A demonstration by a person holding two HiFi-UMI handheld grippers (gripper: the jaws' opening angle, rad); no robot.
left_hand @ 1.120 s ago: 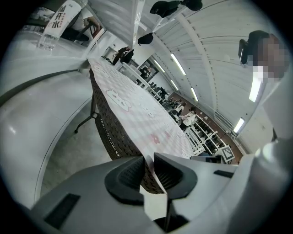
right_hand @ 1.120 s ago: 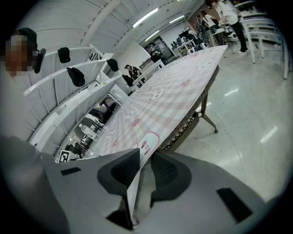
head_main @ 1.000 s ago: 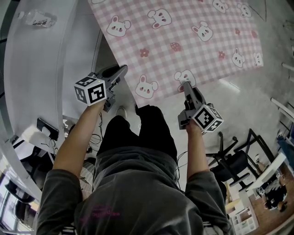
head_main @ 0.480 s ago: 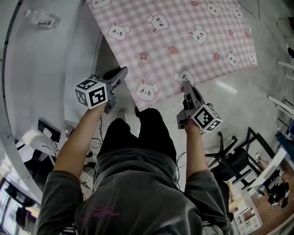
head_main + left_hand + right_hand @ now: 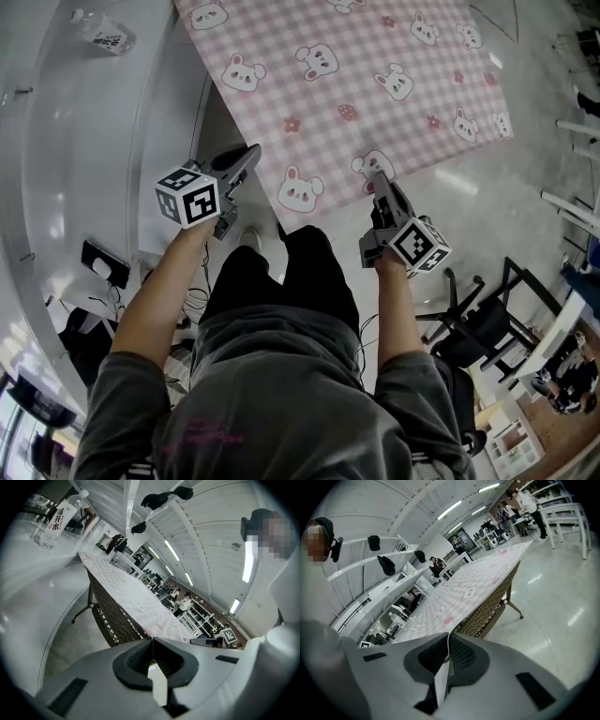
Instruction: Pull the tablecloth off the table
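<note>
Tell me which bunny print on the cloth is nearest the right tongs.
The bunny at the near tablecloth edge, right by the right tongs; the others lie farther off.

Pulled left tool [image 5: 251, 152] and right tool [image 5: 377, 176] back from the table [image 5: 485, 619]. Lifted the tablecloth [image 5: 375, 84] flatter, baring more wicker side.

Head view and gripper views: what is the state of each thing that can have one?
tablecloth: lying over the table, near edge held by both grippers
left gripper: jaws shut on the tablecloth
right gripper: jaws shut on the tablecloth
table: top covered, wicker side bare
bottle: cap on
</note>
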